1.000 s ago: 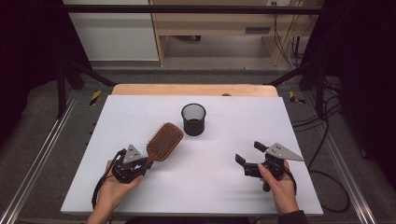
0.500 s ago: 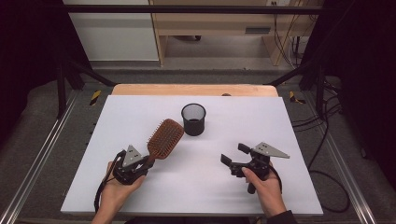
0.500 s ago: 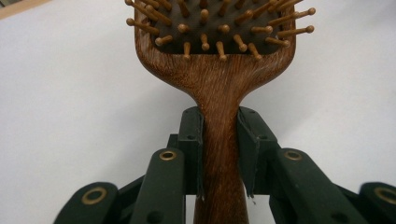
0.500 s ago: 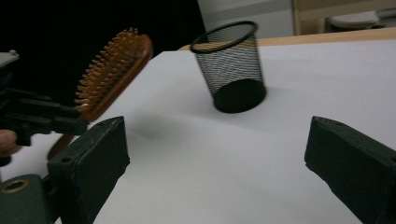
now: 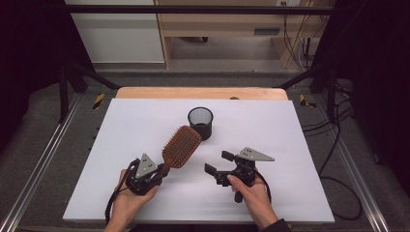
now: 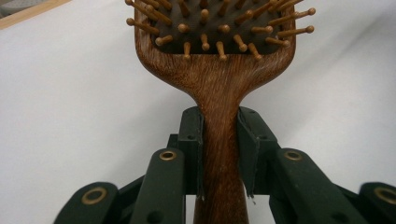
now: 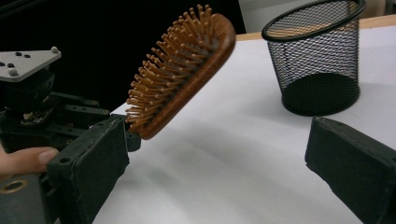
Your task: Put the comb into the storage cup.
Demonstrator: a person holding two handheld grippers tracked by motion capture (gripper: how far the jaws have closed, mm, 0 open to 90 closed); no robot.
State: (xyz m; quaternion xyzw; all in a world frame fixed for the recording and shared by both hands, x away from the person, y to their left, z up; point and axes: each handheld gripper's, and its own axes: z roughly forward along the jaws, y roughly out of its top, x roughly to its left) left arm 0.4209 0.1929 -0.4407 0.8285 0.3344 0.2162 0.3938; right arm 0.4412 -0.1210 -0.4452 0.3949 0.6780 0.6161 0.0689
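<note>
Your desk (image 5: 145, 125) takes up the middle of the high view, a white sheet with a bare wooden strip at its far edge. On it, just above centre, stands the black mesh cup (image 5: 200, 123), open end up. Down and to the left of the cup is the wooden hairbrush (image 5: 181, 146), its paddle head tilted up off the desk with the bristles facing up, angled toward the cup but apart from it.

Your left tool (image 6: 219, 140) is pinching the brush by its handle, just below where the neck widens into the head; both pads press flat on the wood. Your right tool (image 5: 220, 163), lower centre, has its jaws spread with nothing between them, pointing toward the brush.

The brush looks stiff and fairly light, but the polished wood may be slippery and the head outweighs the handle, so it could swing in a narrow grip. I would take hold at the neck or on the solid rim of the head, never on the bristles, which would give.
</note>
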